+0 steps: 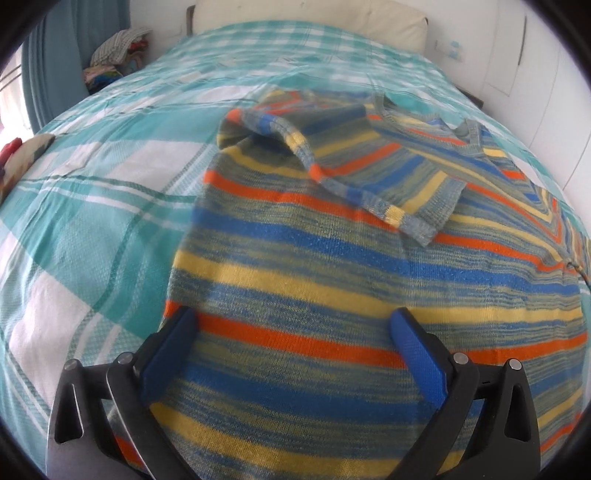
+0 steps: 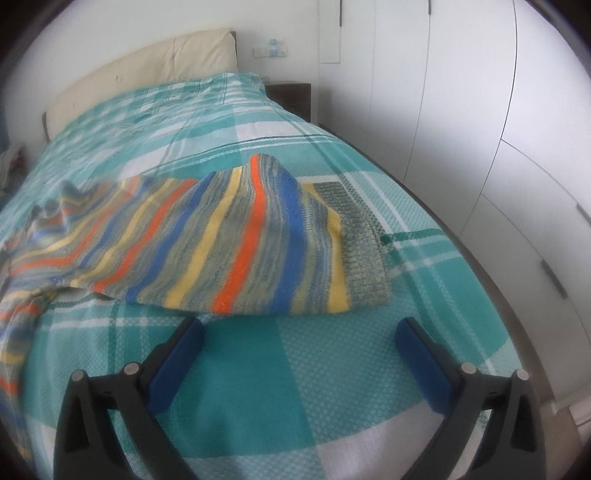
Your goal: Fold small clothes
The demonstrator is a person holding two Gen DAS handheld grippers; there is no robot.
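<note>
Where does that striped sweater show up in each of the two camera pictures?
Left wrist view: the striped sweater fills the centre and right, one sleeve folded across it.
Right wrist view: its other sleeve lies across the middle left.
Shared landmark: the cream headboard.

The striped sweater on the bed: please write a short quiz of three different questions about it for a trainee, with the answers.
1. True or false: one sleeve of the striped sweater is already folded across its body.
2. Multiple choice: the right hand-held gripper is A) shut on the cuff, B) open over the bedspread, C) shut on nothing.
3. Short answer: what lies under the open left hand-held gripper?

Key
1. True; the folded sleeve lies on the chest.
2. B; the other sleeve lies flat beyond its fingertips, unfolded.
3. The sweater's lower body.
</note>
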